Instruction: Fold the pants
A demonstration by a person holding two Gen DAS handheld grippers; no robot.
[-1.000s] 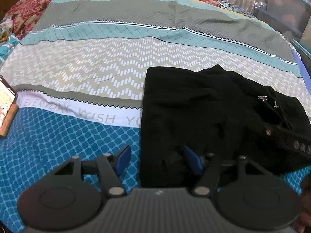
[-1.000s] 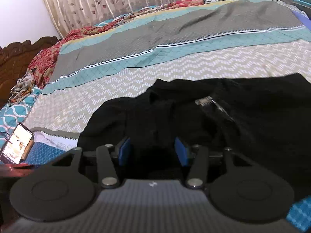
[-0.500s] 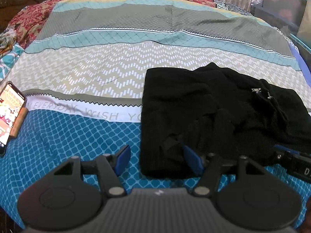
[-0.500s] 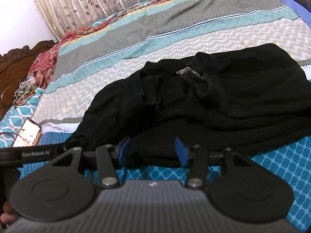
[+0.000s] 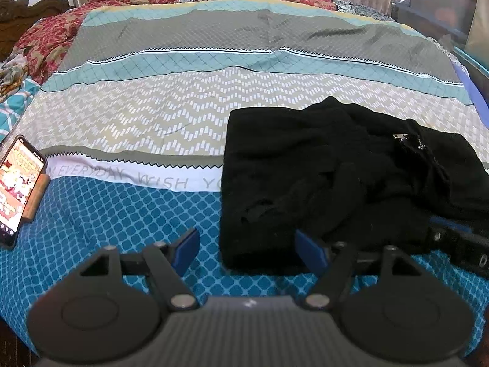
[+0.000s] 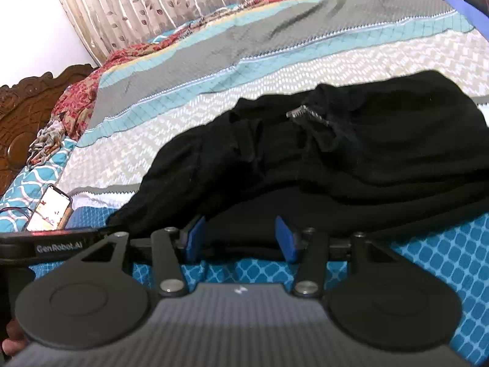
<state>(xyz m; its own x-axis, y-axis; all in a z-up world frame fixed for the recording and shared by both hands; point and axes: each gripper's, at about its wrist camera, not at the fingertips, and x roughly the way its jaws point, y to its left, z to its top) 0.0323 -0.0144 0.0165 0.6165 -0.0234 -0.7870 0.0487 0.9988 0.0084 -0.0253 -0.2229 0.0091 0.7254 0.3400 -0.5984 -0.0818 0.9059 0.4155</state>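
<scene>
Black pants (image 5: 336,177) bunched centre-right, long axis across frame; left gripper (image 5: 247,249) jaws opening, empty; right gripper (image 6: 241,238) apart, gripping nothing

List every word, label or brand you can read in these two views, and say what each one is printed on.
"EVERYDAY WISH YO": on the white band of the bedsheet; the black pants cover the rest.
"GenRobot.AI": on the black bar of the left gripper, seen from the right wrist view.
Phone screen: colourful picture with text, too small and blurred to read.
Pale mark on each gripper's body: a logo, not readable text.
</scene>
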